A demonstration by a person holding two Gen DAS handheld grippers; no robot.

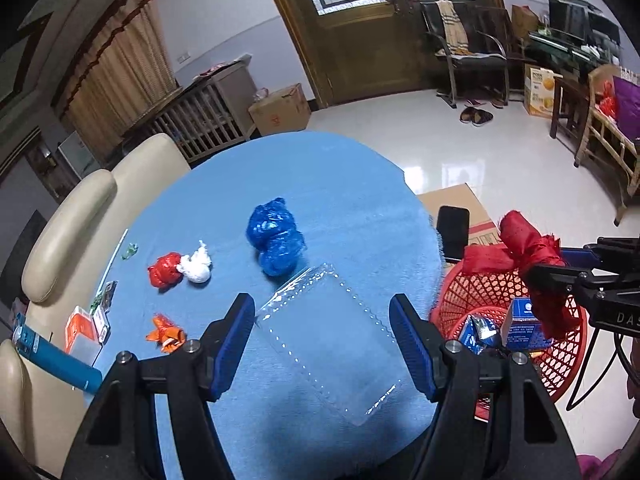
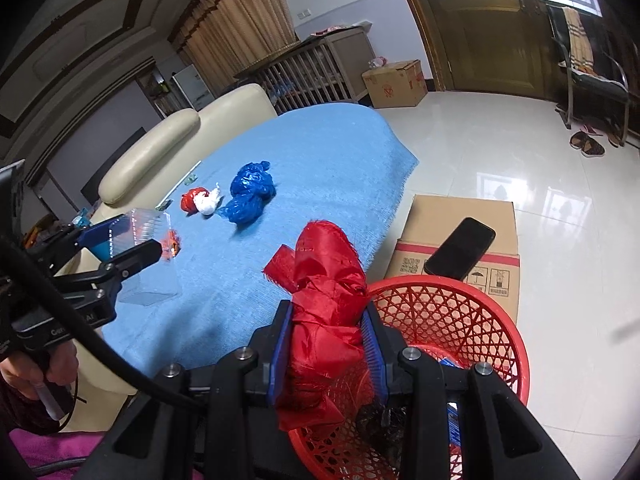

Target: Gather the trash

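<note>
My left gripper point(image 1: 320, 304) is shut on a clear plastic clamshell box point(image 1: 332, 344), its blue pads against both sides just over the blue tablecloth point(image 1: 320, 168). From the right wrist view the same box point(image 2: 150, 256) hangs in that gripper point(image 2: 132, 240). My right gripper point(image 2: 328, 312) is shut on a knotted red cloth point(image 2: 324, 280) at the near rim of a red mesh basket point(image 2: 440, 280). The basket point(image 1: 480, 292) holds blue cartons point(image 1: 524, 324) and a foil packet. A crumpled blue bag point(image 1: 274, 236), a red-and-white wad point(image 1: 180, 272) and an orange wrapper point(image 1: 166, 334) lie on the cloth.
Small boxes point(image 1: 80, 328) and a blue tube point(image 1: 56, 364) sit at the table's left edge by a cream sofa point(image 1: 80, 216). A black phone point(image 2: 460, 248) lies on a cardboard box point(image 2: 460, 216) behind the basket. Shiny tiled floor stretches to the right.
</note>
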